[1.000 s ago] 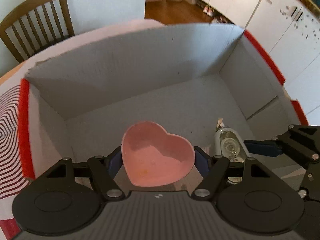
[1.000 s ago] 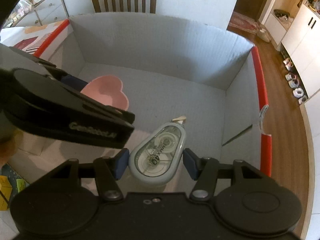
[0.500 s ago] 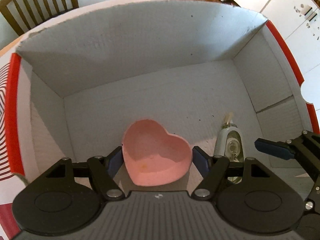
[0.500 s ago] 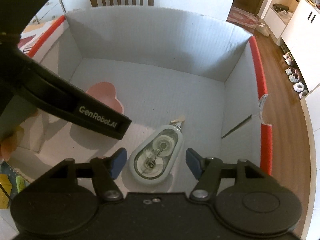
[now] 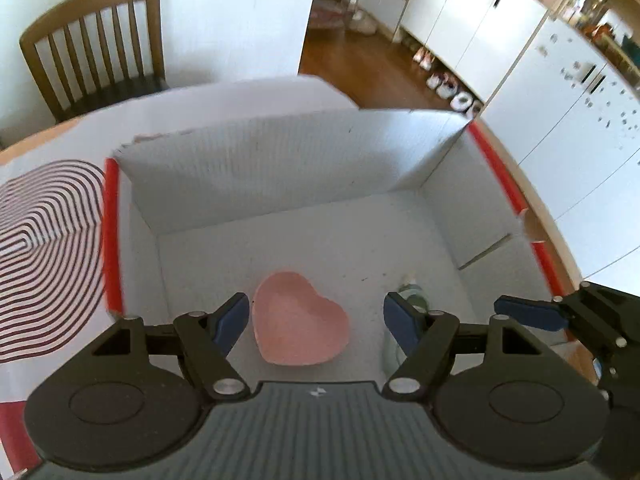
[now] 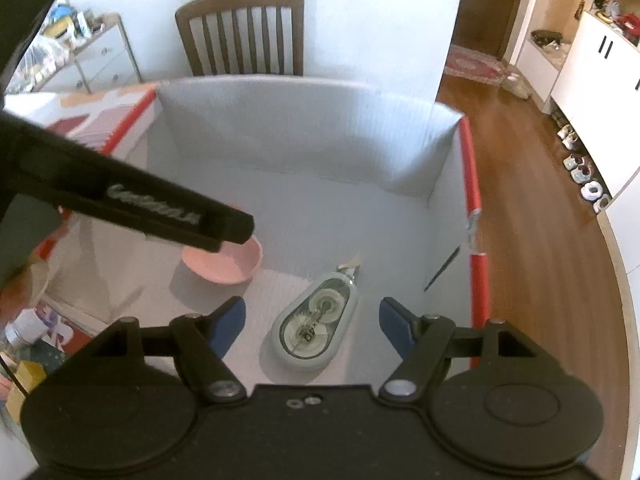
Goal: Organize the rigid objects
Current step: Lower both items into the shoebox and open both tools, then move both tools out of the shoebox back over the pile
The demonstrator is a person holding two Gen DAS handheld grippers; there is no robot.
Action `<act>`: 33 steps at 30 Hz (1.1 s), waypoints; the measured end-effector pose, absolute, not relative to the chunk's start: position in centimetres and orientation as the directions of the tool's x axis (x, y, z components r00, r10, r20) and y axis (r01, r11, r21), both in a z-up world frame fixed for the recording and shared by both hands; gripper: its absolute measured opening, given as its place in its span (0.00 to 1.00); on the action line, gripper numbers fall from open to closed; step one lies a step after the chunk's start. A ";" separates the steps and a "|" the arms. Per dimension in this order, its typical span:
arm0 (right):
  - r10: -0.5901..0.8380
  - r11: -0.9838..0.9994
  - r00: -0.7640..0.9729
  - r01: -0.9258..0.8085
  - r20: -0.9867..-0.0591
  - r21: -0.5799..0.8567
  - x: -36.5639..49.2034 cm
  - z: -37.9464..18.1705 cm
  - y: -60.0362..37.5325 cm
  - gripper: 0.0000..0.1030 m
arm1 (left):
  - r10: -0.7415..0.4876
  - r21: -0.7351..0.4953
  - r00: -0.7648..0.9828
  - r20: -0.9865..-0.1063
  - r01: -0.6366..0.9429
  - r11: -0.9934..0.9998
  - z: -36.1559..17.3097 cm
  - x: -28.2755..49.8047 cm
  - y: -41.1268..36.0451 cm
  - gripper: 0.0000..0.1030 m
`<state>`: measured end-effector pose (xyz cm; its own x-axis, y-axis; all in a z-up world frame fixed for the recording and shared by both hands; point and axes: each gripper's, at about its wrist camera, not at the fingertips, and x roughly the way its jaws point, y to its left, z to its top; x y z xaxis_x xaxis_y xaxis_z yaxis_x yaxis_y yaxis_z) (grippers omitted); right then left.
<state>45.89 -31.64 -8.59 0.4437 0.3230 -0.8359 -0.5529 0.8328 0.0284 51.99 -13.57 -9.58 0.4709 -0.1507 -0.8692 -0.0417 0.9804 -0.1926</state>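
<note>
A pink heart-shaped dish lies on the floor of a white cardboard box with red edges. My left gripper hangs open above it, with gaps on both sides of the dish. A grey correction-tape dispenser lies flat on the box floor to the right of the dish. My right gripper is above it. Its jaws are opening and the pads stand clear of the dispenser. In the left wrist view the dispenser is half hidden behind a finger.
A wooden chair stands behind the box. A striped heart-pattern cover lies left of it. White cabinets, wood floor and shoes are on the right. The left gripper's body crosses the right wrist view. Clutter sits at its lower left.
Both grippers have lifted away from the box floor, so dish and dispenser look smaller. The right jaws have spread off the dispenser, which stays lying on the floor.
</note>
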 end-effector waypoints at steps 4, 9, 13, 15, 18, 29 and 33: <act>0.346 0.838 0.479 -0.544 -0.807 0.037 44.6 -7.2 -31.8 0.72 | -0.145 -0.185 0.522 -0.840 -0.024 0.982 -7.9 49.9 -13.9 0.72; 0.376 0.843 0.512 -0.535 -0.772 0.056 43.1 -5.9 -33.0 0.73 | -0.155 -0.194 0.589 -0.793 -0.003 0.981 -6.0 47.3 -13.6 0.72; 0.408 0.845 0.538 -0.529 -0.738 0.081 41.2 -4.5 -32.9 0.74 | -0.161 -0.199 0.637 -0.754 0.013 0.980 -4.7 44.5 -13.1 0.72; 0.416 0.847 0.554 -0.525 -0.721 0.084 40.4 -3.8 -32.7 0.75 | -0.155 -0.191 0.655 -0.739 0.016 0.981 -4.1 43.0 -12.9 0.72; 0.430 0.847 0.572 -0.524 -0.698 0.092 39.1 -3.2 -32.7 0.77 | -0.150 -0.188 0.678 -0.720 0.017 0.982 -3.7 41.1 -12.4 0.72; 0.456 0.847 0.615 -0.522 -0.644 0.101 33.9 -1.8 -31.5 0.84 | -0.136 -0.178 0.743 -0.655 0.023 0.984 -2.3 34.1 -10.0 0.73; 0.473 0.841 0.626 -0.530 -0.620 0.107 31.6 -1.5 -30.8 0.89 | -0.127 -0.176 0.763 -0.634 0.018 0.984 -2.1 31.7 -9.2 0.76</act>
<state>31.55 -30.85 -1.50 0.6257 0.4729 -0.6204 -0.5298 0.8414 0.1071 31.70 -9.21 -2.10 0.7626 -0.1270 -0.6343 0.0177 0.9843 -0.1758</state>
